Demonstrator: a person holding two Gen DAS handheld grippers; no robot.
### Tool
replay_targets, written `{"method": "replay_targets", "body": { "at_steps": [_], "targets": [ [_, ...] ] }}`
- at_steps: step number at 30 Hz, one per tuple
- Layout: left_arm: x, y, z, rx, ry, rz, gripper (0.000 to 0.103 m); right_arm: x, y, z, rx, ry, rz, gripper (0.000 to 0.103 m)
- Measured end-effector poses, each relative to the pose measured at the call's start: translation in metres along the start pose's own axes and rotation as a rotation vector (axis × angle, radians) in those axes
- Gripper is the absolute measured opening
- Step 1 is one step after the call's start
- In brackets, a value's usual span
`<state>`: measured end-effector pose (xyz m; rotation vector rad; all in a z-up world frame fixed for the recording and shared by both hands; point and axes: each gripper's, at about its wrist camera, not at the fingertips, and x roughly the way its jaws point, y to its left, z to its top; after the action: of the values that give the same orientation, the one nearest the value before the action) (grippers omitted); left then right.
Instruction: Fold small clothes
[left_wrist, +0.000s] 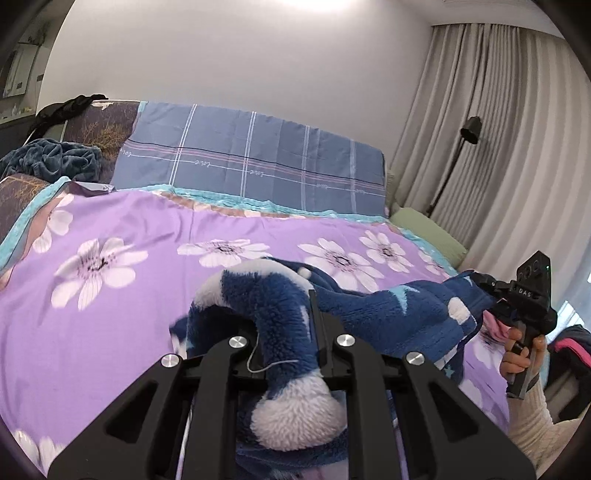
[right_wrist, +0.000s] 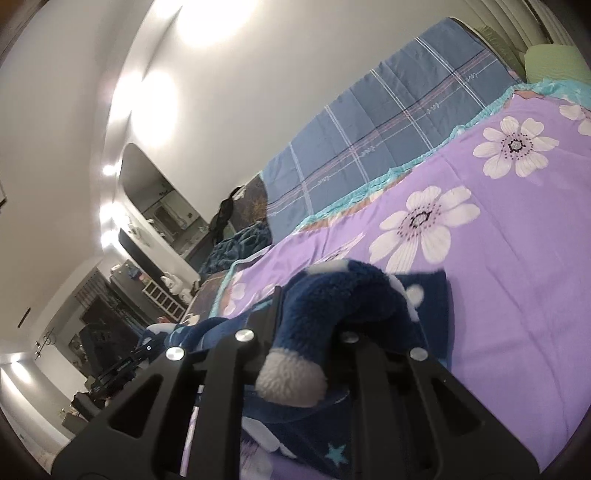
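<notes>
A small fluffy garment (left_wrist: 388, 314), dark blue with white spots and pale stars, is held stretched above the purple flowered bedspread (left_wrist: 129, 314). My left gripper (left_wrist: 286, 332) is shut on one bunched end of it. My right gripper (right_wrist: 306, 325) is shut on the other end (right_wrist: 332, 299). In the left wrist view the right gripper (left_wrist: 480, 288) is at the far right, held by a hand, with the cloth spanning between the two. Part of the garment hangs down under both grippers.
A blue plaid quilt (left_wrist: 251, 158) lies along the wall at the back of the bed. A dark blue blanket (left_wrist: 55, 158) is heaped at the back left. A green pillow (left_wrist: 428, 232), a floor lamp (left_wrist: 454, 162) and curtains (left_wrist: 498, 129) are at the right.
</notes>
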<state>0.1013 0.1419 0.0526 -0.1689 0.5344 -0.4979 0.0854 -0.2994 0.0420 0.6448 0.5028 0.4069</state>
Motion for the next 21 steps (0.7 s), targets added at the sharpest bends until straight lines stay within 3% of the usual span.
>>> {"method": "replay_targets", "body": {
  "at_steps": [4, 6, 11, 18, 20, 21],
  "targets": [
    [0.059, 0.017, 0.012, 0.014, 0.060, 0.065, 0.017, 0.059, -0.023, 0.014, -0.016, 0.048, -0.102, 0.017],
    [0.097, 0.030, 0.007, 0.008, 0.124, 0.105, 0.018, 0.097, -0.045, 0.013, -0.004, 0.114, -0.181, 0.017],
    [0.184, 0.067, -0.035, -0.021, 0.310, 0.203, 0.022, 0.158, -0.100, -0.010, 0.073, 0.247, -0.335, 0.016],
    [0.175, 0.067, -0.042, 0.007, 0.274, 0.198, 0.023, 0.155, -0.102, -0.014, 0.054, 0.230, -0.302, 0.018],
    [0.162, 0.071, -0.038, -0.036, 0.253, 0.171, 0.025, 0.146, -0.097, -0.013, 0.056, 0.218, -0.286, 0.025],
    [0.154, 0.071, -0.035, -0.064, 0.237, 0.150, 0.027, 0.137, -0.089, -0.012, 0.049, 0.206, -0.276, 0.039]
  ]
}}
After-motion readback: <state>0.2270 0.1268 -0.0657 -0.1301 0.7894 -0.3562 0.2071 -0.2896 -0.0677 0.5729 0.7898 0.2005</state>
